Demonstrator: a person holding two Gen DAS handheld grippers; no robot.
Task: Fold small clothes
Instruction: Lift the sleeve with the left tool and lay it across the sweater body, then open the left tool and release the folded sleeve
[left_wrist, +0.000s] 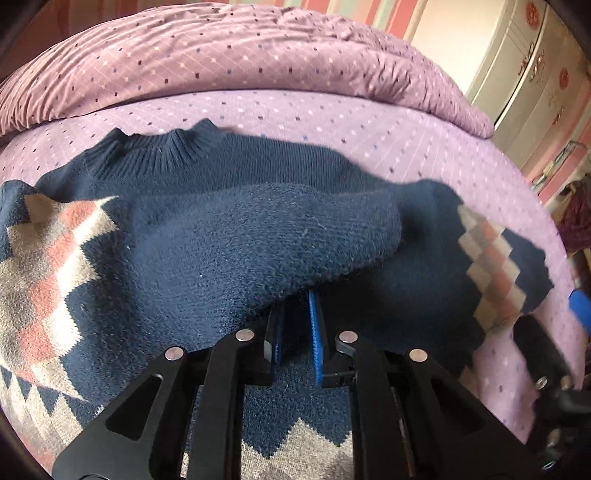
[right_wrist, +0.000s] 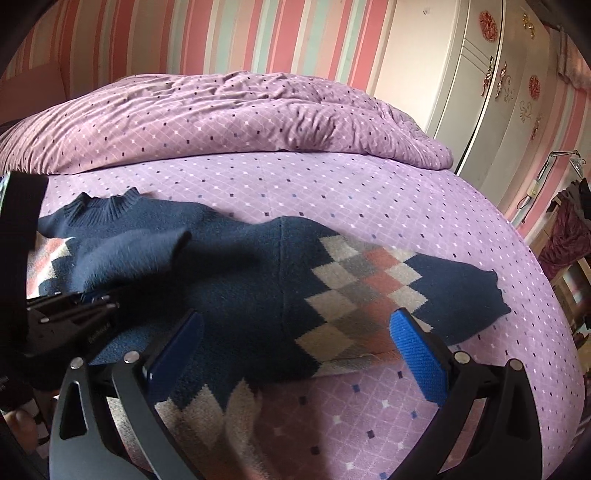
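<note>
The left gripper (left_wrist: 297, 325) has its blue-padded fingers (left_wrist: 317, 343) drawn nearly together, and a fold of the navy sweater (left_wrist: 236, 236) drapes over their tips. The pads themselves are hidden under the cloth, so it seems they pinch a thin edge of it, most likely the left sleeve carried in across the chest, though the contact is not visible. In the right wrist view the same gripper (right_wrist: 86, 301) sits low at the left, beside the lifted dark flap, pointing steeply down at the garment.

The right gripper (right_wrist: 295, 354) has its fingers (right_wrist: 419, 362) wide apart and clamps nothing. They straddle the lower edge of the sweater (right_wrist: 258, 280), one pad over the navy body, the other over the argyle part of the right sleeve (right_wrist: 369, 291), which lies spread out flat toward the right.

The sweater lies front-down or front-up, which cannot be told, on the lilac bed sheet (right_wrist: 369, 206), collar toward the rumpled purple duvet (right_wrist: 221, 118) at the back.

The step in hand looks to be the first sleeve fold: the left side is being laid over the middle. The next move would call for setting that flap down flat and letting go, then the right fingers dropping onto the outstretched sleeve, closing near its cuff, and carrying it inward. The thick knit may bunch if gripped too deep.
</note>
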